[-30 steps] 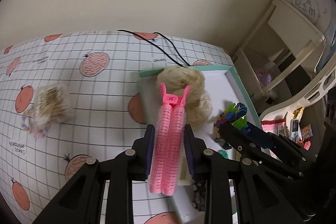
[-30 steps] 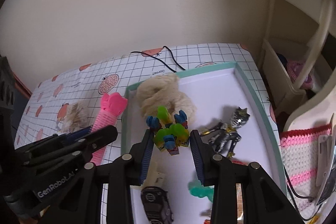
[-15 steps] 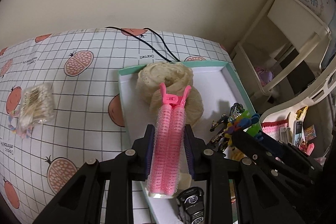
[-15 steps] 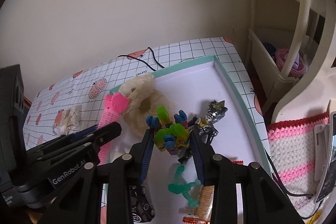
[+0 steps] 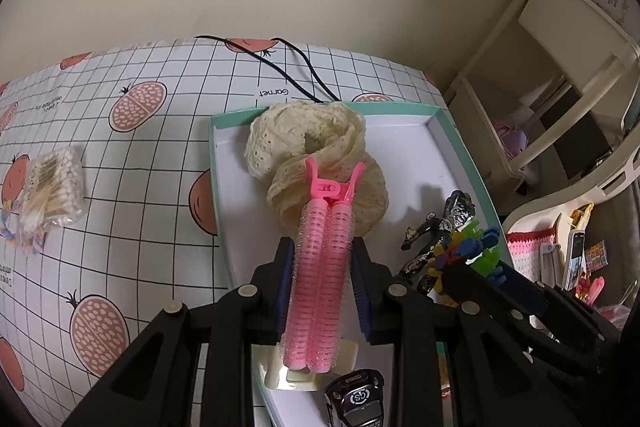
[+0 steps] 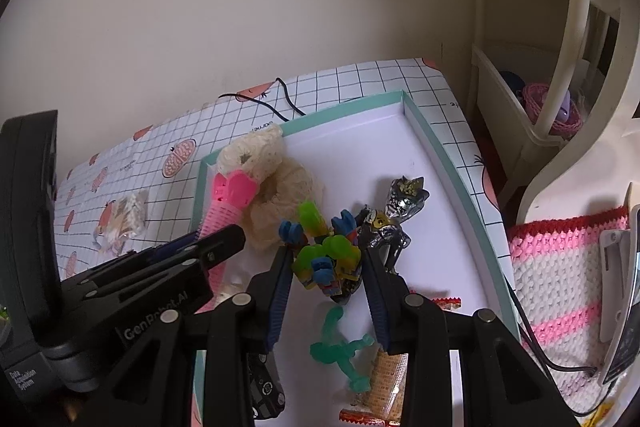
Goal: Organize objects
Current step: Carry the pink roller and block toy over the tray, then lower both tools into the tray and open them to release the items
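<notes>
While over tray (image 5: 444, 131) | left tongs (image 5: 322, 259) grip roller (image 5: 322, 267) | right tongs (image 6: 326, 267) grip toy (image 6: 324, 259)

Block toy (image 6: 326, 259) between fingers (image 6: 280, 287) (over tray (image 6: 452, 163))

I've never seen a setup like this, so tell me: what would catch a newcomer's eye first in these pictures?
Probably the bright pink hair roller clip, clamped between the left gripper's black fingers over a teal-rimmed tray. Next, the colourful toy figure gripped by the right gripper, beside a silver figure lying in the same tray. A cream lace scrunchie fills the tray's far corner.
</notes>
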Motion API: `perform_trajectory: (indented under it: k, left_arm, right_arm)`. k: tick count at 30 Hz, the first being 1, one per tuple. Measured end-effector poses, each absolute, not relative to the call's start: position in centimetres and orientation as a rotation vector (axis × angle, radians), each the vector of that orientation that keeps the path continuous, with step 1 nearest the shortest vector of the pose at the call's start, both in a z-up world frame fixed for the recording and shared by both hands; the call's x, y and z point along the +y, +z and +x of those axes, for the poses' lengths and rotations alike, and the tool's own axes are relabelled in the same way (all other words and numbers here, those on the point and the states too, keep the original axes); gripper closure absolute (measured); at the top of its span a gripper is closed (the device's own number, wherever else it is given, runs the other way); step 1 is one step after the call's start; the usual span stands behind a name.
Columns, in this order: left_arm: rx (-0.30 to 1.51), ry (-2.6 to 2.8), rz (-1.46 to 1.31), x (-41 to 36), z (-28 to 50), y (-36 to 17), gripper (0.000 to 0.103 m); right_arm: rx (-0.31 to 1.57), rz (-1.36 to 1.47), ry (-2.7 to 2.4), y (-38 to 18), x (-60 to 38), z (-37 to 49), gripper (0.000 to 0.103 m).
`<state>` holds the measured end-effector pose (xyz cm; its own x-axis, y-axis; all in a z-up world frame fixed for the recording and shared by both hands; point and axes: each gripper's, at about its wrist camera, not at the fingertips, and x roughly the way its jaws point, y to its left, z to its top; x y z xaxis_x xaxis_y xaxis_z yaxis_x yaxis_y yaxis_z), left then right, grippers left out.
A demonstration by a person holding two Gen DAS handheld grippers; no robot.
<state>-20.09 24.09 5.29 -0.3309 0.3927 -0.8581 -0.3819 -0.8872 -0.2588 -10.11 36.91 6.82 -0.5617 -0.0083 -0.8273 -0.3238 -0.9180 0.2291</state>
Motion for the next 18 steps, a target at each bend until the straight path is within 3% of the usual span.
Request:
perform_trajectory:
  k: [18]
  left_arm:
    - [-0.077,2.216,-1.451,23.25,-20.16,5.59,0.072]
  right_arm:
    - [0.52,-1.368,2.584,7.38,36.75,-10.11,0.064]
